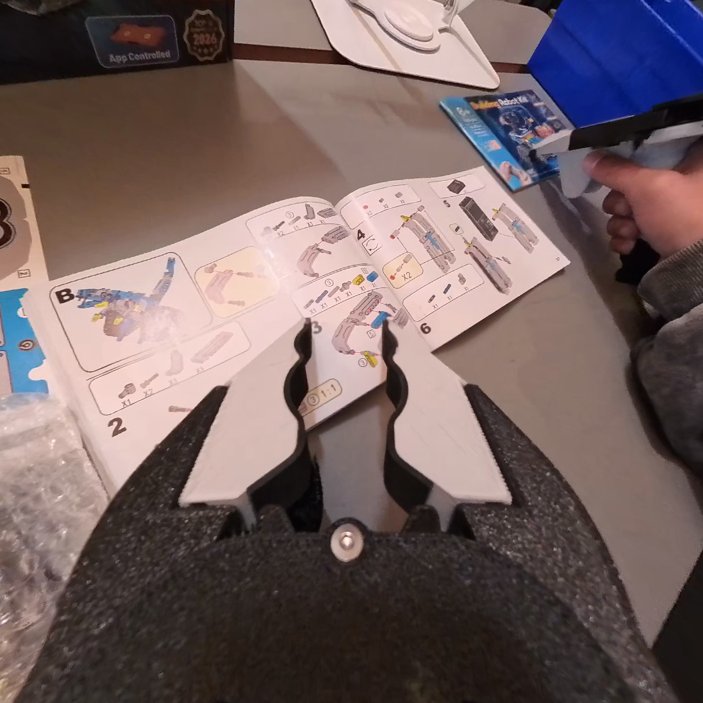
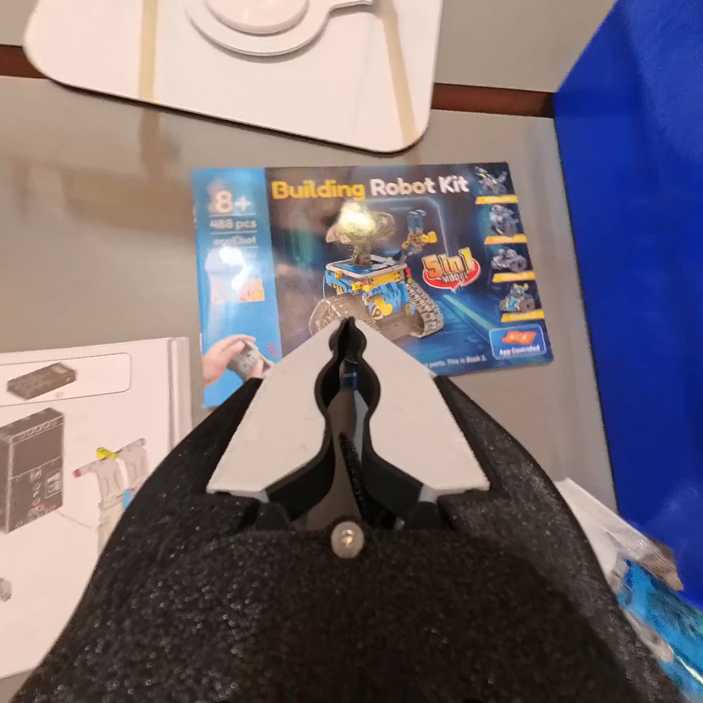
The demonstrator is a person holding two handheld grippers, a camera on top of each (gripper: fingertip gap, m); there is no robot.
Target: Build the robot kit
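My left gripper (image 1: 344, 323) is open, its fingertips hovering just above the right-hand part of an open white instruction booklet (image 1: 236, 289) that lies flat on the grey table (image 1: 190, 144). Nothing is between its pads. My right gripper (image 2: 347, 323) is shut, tips pressed together, above the lower edge of a closed booklet with a blue cover showing a tracked toy robot (image 2: 380, 236). Nothing shows between its tips. That blue booklet also shows in the left wrist view (image 1: 506, 129), with a hand (image 1: 646, 213) holding the right gripper's handle beside it.
A blue bin (image 2: 639, 228) stands at the right. A white flat stand base (image 2: 266, 76) lies at the back. A dark box (image 1: 114, 38) is at back left. A sticker sheet (image 1: 15, 228) and a clear bag of parts (image 1: 38, 475) lie at the left. About 35 centimetres separates my left fingertips from my right.
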